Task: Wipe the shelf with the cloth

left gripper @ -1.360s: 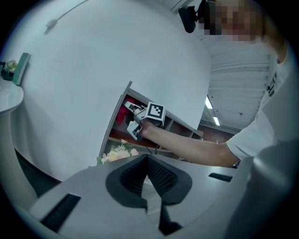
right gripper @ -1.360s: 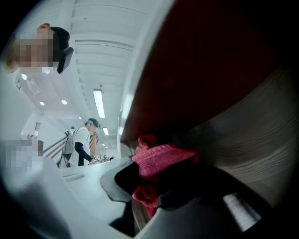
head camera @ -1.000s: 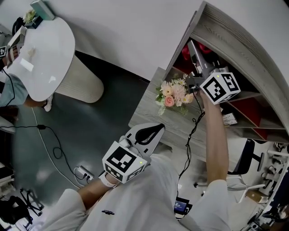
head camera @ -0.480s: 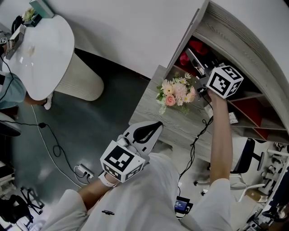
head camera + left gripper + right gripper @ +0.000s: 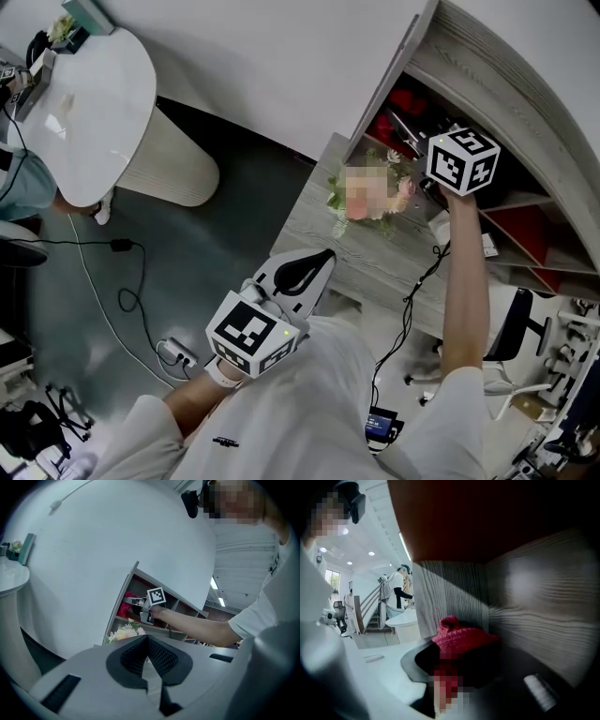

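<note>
The grey wood-grain shelf (image 5: pixel 487 70) stands at the upper right of the head view. My right gripper (image 5: pixel 457 656) is inside one of its compartments, shut on a red knitted cloth (image 5: pixel 461 637) that bunches over the jaw tips close to the compartment's back wall (image 5: pixel 543 611). In the head view only its marker cube (image 5: pixel 462 161) and a bit of red cloth (image 5: pixel 405 101) show in the dark opening. My left gripper (image 5: pixel 305 274) hangs low by my body, shut and holding nothing; its black pads (image 5: pixel 161 658) meet.
A bouquet of flowers (image 5: pixel 398 192) stands on the shelf's lower ledge (image 5: pixel 328 216), just left of my right arm. A cable (image 5: pixel 412 300) hangs from that arm. A white round table (image 5: pixel 89 112) is at far left, with cords (image 5: pixel 112 291) on the floor.
My right gripper has pushed up and to the right, further into the shelf compartment with the cloth. The left gripper has stayed put.
</note>
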`<action>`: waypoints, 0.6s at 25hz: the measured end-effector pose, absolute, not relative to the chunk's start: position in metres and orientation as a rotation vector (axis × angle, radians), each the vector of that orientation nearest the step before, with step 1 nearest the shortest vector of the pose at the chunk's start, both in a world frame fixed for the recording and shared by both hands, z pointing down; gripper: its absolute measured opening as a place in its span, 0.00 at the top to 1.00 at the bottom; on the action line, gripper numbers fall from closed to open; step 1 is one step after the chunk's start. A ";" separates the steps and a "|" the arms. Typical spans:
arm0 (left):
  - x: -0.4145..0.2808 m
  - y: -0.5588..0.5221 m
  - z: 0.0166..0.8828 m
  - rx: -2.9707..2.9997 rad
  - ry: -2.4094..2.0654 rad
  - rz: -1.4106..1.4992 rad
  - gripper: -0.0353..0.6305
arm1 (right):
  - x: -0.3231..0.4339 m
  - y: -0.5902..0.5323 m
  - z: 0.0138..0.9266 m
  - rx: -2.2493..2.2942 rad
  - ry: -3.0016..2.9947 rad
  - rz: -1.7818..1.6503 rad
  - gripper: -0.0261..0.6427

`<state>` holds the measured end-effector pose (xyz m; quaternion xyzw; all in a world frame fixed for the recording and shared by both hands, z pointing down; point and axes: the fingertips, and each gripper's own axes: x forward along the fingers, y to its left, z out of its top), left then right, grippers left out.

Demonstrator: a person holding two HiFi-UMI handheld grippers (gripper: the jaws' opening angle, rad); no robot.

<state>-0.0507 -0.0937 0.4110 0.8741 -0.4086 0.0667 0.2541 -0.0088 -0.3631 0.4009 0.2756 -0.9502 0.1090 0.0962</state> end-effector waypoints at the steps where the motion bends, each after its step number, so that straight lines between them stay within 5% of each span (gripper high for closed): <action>1: -0.050 -0.093 0.411 2.374 -1.111 0.180 0.95 | -0.009 -0.363 0.404 0.815 -2.802 0.313 0.84; 15: -0.040 -0.085 0.405 2.397 -1.093 0.181 0.95 | -0.017 -0.322 0.429 0.554 -2.683 0.201 0.84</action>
